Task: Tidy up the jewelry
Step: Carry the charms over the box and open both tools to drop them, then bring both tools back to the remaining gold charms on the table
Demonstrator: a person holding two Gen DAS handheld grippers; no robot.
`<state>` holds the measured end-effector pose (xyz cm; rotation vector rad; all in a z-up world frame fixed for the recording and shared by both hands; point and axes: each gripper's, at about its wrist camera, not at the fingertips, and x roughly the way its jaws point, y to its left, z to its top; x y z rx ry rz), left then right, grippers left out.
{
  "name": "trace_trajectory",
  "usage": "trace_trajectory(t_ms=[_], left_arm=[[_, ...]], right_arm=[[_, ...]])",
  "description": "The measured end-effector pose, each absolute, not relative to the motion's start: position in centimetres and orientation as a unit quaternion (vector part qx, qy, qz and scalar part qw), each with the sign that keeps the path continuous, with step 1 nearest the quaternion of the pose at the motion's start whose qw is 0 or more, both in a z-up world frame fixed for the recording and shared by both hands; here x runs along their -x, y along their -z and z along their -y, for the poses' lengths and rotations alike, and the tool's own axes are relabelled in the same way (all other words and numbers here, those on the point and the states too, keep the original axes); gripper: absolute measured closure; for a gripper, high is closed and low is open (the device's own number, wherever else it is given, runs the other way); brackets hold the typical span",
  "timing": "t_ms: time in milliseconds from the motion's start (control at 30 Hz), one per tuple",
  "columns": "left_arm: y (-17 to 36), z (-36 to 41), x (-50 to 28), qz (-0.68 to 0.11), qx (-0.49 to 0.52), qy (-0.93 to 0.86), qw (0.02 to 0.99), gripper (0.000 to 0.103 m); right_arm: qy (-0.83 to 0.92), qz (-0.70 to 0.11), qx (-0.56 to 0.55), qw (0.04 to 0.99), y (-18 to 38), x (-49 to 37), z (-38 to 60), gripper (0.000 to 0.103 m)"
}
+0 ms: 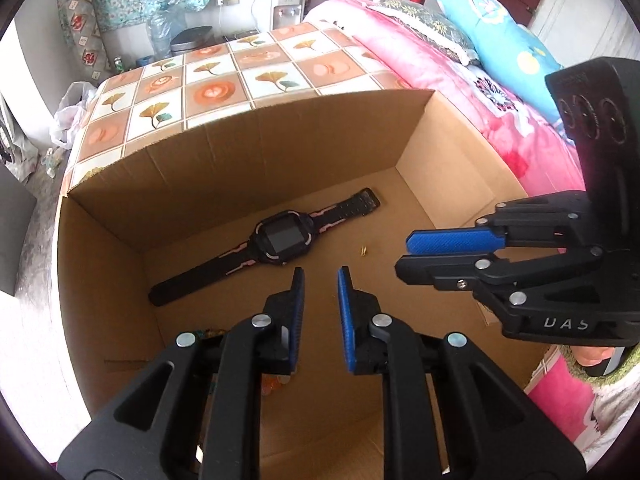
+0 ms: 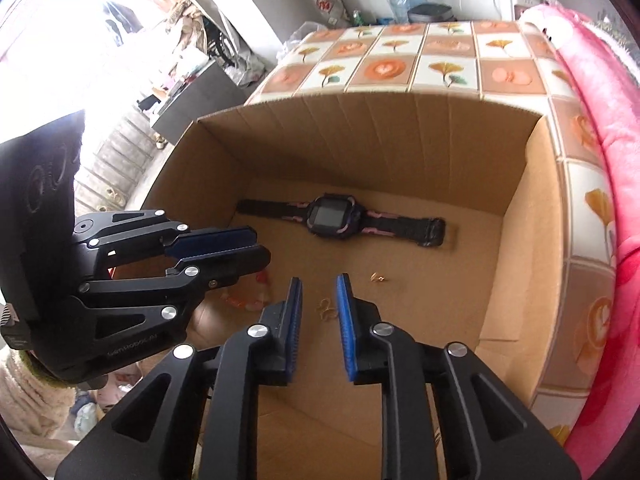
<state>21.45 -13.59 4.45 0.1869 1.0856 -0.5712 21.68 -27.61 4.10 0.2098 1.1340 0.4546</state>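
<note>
A black and pink watch (image 1: 276,242) lies flat on the floor of an open cardboard box (image 1: 280,152); it also shows in the right wrist view (image 2: 332,216). A small gold earring (image 1: 363,249) lies to its right. In the right wrist view two gold earrings show, one (image 2: 378,278) further in and one (image 2: 326,308) between my right fingertips. An orange bead bracelet (image 2: 244,300) lies partly hidden under my left gripper. My left gripper (image 1: 320,274) is open and empty above the box floor. My right gripper (image 2: 318,280) is open and empty; it also shows in the left wrist view (image 1: 404,254).
The box stands on a table with a tiled flower cloth (image 1: 224,80). A bed with a pink quilt (image 1: 460,92) runs along the right. A water dispenser (image 1: 280,4) and a bin (image 1: 192,40) stand beyond the table.
</note>
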Motion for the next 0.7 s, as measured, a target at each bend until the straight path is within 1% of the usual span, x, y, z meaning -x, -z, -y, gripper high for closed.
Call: trace_trajectory(t_ms=[100,200,333,433,567,700], left_arm=[[-5.4,13.1,-21.1,-0.490,-0.080,0.273,0.824,0.087],[-7.4,12.3,-20.0,-0.453,-0.082,0.276,0.844,0.087],[-10.6,10.0,-16.9,-0.392,-0.066,0.288,0.871,0.087],[-12.0,7.6,-13.7,-0.353,-0.053,0.300,0.885,0.085],[-12.1,4.1,-8.9,-0.310,-0.047,0.304,0.900,0.081],[-10.0,1.9,-5.8,-0.322,-0.027,0.306,0.895,0.080]], right_arm=[[-0.209,-0.522,-0.098,0.821,-4.7,-21.6,27.8,0.084],[-0.206,-0.504,-0.098,0.833,-6.2,-21.1,28.2,0.084],[-0.210,-0.471,-0.107,0.850,-8.7,-19.3,28.5,0.084],[-0.222,-0.432,-0.123,0.865,-10.7,-16.5,28.5,0.084],[-0.226,-0.391,-0.133,0.882,-12.1,-12.5,28.4,0.084],[-0.231,-0.368,-0.130,0.891,-12.3,-8.5,27.3,0.084]])
